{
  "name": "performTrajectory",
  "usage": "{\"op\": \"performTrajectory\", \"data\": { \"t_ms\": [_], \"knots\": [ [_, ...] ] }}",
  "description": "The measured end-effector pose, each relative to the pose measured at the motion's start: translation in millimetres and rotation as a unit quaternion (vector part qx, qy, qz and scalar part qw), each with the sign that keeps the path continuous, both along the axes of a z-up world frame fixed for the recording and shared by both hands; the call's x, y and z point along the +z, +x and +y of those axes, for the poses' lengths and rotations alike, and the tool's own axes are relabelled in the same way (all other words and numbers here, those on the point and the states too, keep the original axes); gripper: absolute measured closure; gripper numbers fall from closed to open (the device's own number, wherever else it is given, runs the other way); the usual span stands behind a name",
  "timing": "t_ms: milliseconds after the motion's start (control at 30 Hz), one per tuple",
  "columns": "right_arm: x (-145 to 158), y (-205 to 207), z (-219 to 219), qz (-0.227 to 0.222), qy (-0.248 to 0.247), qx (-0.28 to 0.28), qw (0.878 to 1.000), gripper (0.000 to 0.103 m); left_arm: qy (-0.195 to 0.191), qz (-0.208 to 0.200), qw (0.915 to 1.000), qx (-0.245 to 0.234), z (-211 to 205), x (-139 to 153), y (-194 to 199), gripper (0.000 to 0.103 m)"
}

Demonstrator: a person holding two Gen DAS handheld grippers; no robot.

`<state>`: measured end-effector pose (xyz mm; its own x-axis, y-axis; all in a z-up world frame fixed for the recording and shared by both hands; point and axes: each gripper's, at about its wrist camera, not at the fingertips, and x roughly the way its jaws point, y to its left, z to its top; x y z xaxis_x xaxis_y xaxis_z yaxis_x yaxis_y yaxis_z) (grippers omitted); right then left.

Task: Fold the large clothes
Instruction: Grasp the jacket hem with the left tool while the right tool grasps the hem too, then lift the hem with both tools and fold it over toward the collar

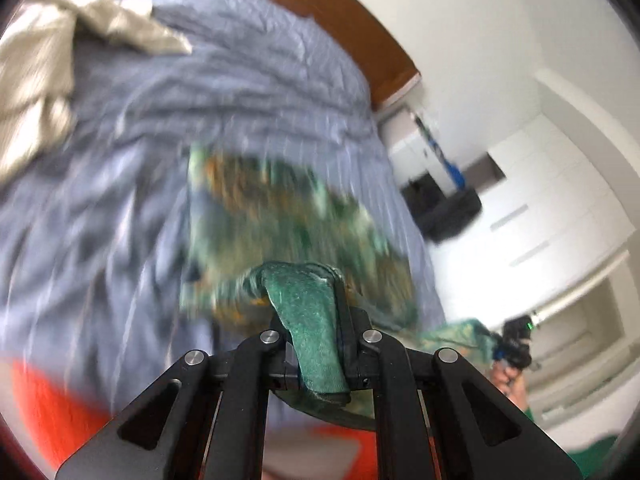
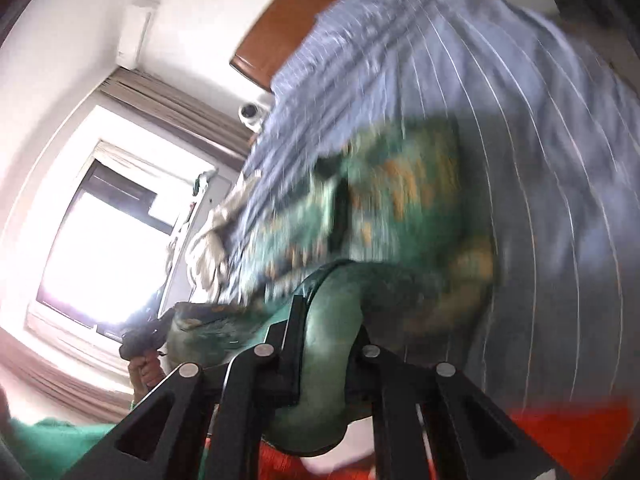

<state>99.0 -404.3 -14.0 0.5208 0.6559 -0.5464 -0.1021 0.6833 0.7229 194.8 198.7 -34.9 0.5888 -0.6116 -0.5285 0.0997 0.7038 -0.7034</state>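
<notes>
The green garment (image 1: 288, 208) is gripped by both clamped tongs, left (image 1: 316, 320) and right (image 2: 324, 332), above the bed (image 1: 120, 128); folding is judged barely begun.

We hold the left gripper (image 1: 316, 320) tilted downward, jaws closed tight on a fold of green cloth (image 1: 316, 320). The right gripper (image 2: 332, 320) is pitched down likewise, jaws clamped on the same cloth. Each wrist view catches the opposite gripper off to the side, with a hand (image 2: 144, 374) wrapped round its handle. Both views are blurred.
</notes>
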Motion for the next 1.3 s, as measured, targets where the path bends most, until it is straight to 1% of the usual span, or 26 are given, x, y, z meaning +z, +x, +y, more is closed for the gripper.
{"op": "performTrajectory", "data": {
  "t_ms": [100,167,267,300,367,400,433,467,500,533,567,600,633,700,767,800,867,933,1000,1067,1100,1133,1167,1200,1233,1300],
  "knots": [
    [-3.4,49.2,-16.5,-0.018,0.0,-0.021,1.0,0.092,0.001,0.006,0.9997,0.025,-1.5,-17.4,72.0,0.095],
    [-18.9,90.9,-20.3,-0.012,0.012,-0.038,0.999,0.091,0.021,0.018,0.9991,0.033,-8.2,-30.4,105.2,0.094],
    [-55.2,146.4,-19.4,0.02,0.005,-0.066,0.998,0.091,0.077,0.034,0.9956,0.04,-28.7,-58.5,143.1,0.092],
    [-67.0,153.8,-18.4,0.029,0.0,-0.075,0.997,0.091,0.094,0.041,0.9938,0.043,-35.6,-71.1,156.7,0.091],
    [-93.3,177.1,-15.7,0.053,-0.007,-0.096,0.994,0.09,0.105,0.064,0.9914,0.045,-40.3,-94.8,172.8,0.083],
    [-108.3,184.8,-15.0,0.069,-0.001,-0.107,0.992,0.088,0.095,0.083,0.991,0.044,-38.4,-103.8,177.2,0.079],
    [-117.1,187.9,-15.1,0.079,0.007,-0.114,0.99,0.088,0.079,0.095,0.9914,0.043,-35.1,-106.7,180.6,0.07],
    [-127.2,190.8,-15.8,0.092,0.021,-0.126,0.988,0.087,0.051,0.104,0.9926,0.038,-29.6,-109.7,184.1,0.056],
    [-132.8,194.5,-19.0,0.101,0.036,-0.135,0.985,0.086,0.022,0.107,0.9936,0.03,-22.5,-107.9,184.7,0.049],
    [-136.6,195.1,-21.5,0.11,0.059,-0.146,0.981,0.084,0.006,0.103,0.9943,0.026,-16.8,-100.6,177.8,0.034],
    [-137.2,195.8,-24.3,0.115,0.074,-0.149,0.979,0.078,-0.004,0.091,0.9954,0.029,-8.6,-90.3,172.9,0.018],
    [-134.2,196.0,-26.9,0.116,0.091,-0.149,0.978,0.064,0.0,0.071,0.9967,0.039,-0.2,-78.0,167.8,0.011],
    [-129.2,196.4,-29.5,0.113,0.103,-0.145,0.978,0.054,0.006,0.053,0.9976,0.045,6.1,-68.7,163.4,0.004],
    [-114.1,196.8,-30.1,0.093,0.112,-0.14,0.979,0.016,0.02,0.026,0.9989,0.033,17.3,-54.4,154.3,0.003],
    [-94.0,191.6,-32.3,0.063,0.085,-0.144,0.984,0.012,0.041,0.024,0.9989,0.002,18.1,-51.7,150.2,0.002],
    [-86.0,190.4,-32.7,0.052,0.063,-0.142,0.986,0.012,0.062,0.028,0.9974,-0.023,14.7,-55.8,147.2,0.002],
    [-73.6,192.4,-25.7,0.035,-0.021,-0.119,0.992,0.012,0.098,0.045,0.9927,-0.055,3.4,-68.6,144.7,0.002],
    [-72.4,195.5,-12.8,0.025,-0.107,-0.082,0.991,0.012,0.126,0.066,0.9869,-0.077,-12.8,-86.5,148.9,0.003],
    [-80.7,200.9,11.8,0.017,-0.205,-0.025,0.978,0.012,0.151,0.073,0.9831,-0.073,-28.4,-101.1,154.2,0.003],
    [-89.1,204.0,28.8,0.014,-0.265,0.004,0.964,0.012,0.163,0.073,0.9824,-0.055,-38.3,-104.4,157.7,0.006],
    [-94.8,210.5,36.4,0.016,-0.286,-0.001,0.958,0.013,0.169,0.069,0.9822,-0.044,-44.1,-104.4,162.2,0.012],
    [-95.5,210.8,35.5,0.017,-0.282,-0.016,0.959,0.017,0.17,0.065,0.9824,-0.042,-47.9,-103.2,165.6,0.047],
    [-95.8,215.1,35.8,0.019,-0.267,-0.025,0.963,0.045,0.171,0.073,0.9819,-0.039,-49.6,-102.1,168.7,0.083],
    [-94.6,220.7,38.2,0.025,-0.265,-0.036,0.963,0.077,0.173,0.088,0.9807,-0.024,-50.4,-100.3,172.0,0.085],
    [-91.1,221.6,39.8,0.026,-0.281,-0.044,0.958,0.087,0.172,0.089,0.9809,-0.018,-50.0,-97.9,174.7,0.089],
    [-71.5,223.2,50.0,0.003,-0.314,-0.043,0.948,0.091,0.196,0.065,0.9783,-0.015,-52.2,-80.7,175.1,0.092]
  ]
}}
